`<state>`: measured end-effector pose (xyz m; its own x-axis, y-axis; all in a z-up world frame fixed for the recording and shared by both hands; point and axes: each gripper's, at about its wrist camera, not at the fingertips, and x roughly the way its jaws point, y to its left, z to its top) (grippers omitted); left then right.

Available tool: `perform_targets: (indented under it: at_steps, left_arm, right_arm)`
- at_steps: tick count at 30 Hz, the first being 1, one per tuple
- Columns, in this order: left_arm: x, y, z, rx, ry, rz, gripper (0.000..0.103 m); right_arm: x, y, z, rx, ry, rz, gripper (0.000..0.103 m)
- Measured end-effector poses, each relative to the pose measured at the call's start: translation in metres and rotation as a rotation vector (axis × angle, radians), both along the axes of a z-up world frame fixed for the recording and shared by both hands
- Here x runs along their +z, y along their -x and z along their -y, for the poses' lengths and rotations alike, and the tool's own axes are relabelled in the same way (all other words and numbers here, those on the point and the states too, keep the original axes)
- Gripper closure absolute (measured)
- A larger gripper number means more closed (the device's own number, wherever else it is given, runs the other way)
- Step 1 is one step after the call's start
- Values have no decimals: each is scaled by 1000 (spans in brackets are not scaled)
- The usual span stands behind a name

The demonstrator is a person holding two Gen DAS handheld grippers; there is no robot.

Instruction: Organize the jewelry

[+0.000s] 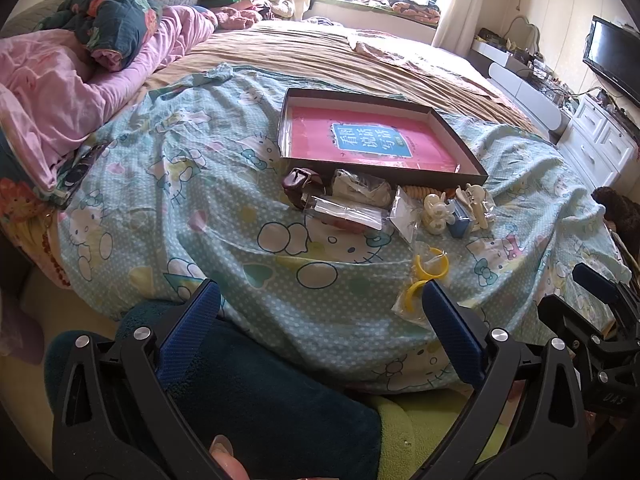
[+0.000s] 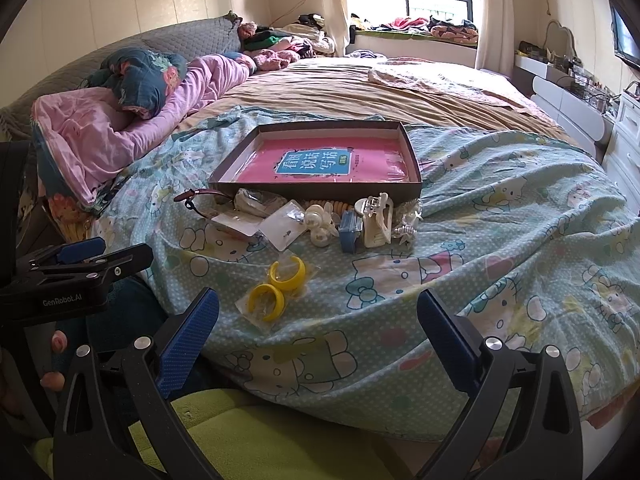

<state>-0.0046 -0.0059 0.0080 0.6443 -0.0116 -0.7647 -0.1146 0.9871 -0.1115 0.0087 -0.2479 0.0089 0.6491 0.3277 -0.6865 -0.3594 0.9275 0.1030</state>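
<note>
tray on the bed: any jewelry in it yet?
None. The tray holds only a pink book; the yellow earrings, hair clip and other packets lie on the bedsheet in front of it.

We saw left gripper (image 1: 320,304) finger hide part of bagged yellow hoop earrings (image 1: 424,280). Beaded bracelet (image 2: 328,205) mostly hidden behind white clips (image 2: 320,224). Small bags' (image 2: 286,226) contents too small to tell. Tray (image 1: 472,170) wall hid book's (image 1: 372,140) lower edge.
</note>
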Motion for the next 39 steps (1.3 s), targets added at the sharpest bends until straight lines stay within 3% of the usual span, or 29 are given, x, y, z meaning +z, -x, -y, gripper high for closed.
perform_targets:
  at_steps: [26,34,39]
  left_arm:
    - [-13,-10,-24,43,28,-33,9]
    - [-21,-20,-40,65,18,-46,9]
    - [-24,-27,-44,64,-29,-32,9]
  right_arm:
    - [-26,-25,-23,81,21,-87,4]
    - [-41,-40,-31,92,34,-123,4]
    - [-53,-51,-45,109,68,-140,4]
